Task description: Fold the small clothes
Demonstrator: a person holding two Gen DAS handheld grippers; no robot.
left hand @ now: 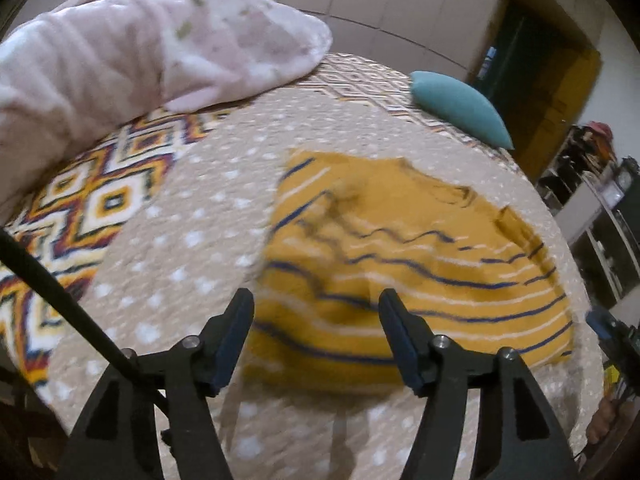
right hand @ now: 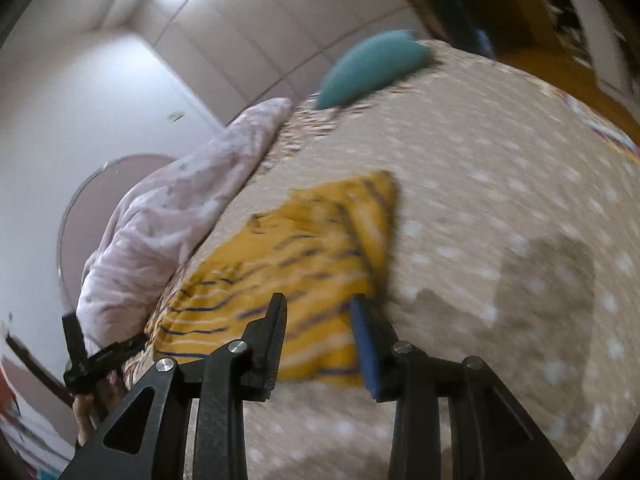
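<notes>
A mustard-yellow small garment (left hand: 420,264) with blue and white stripes lies folded and a little rumpled on the beige dotted bed cover (left hand: 180,248). My left gripper (left hand: 315,294) hovers over its near left edge, open, with nothing between the fingers. In the right wrist view the same garment (right hand: 304,248) lies below my right gripper (right hand: 318,298), whose jaws stand apart over the near right corner without pressing on the cloth. The left gripper (right hand: 100,336) also shows at the lower left of that view, held in a hand.
A bunched pink blanket (left hand: 140,52) fills the far left of the bed. A teal pillow (left hand: 460,108) lies at the far edge. A zigzag-patterned sheet (left hand: 92,200) shows under the cover. Cluttered shelves (left hand: 600,208) stand to the right of the bed.
</notes>
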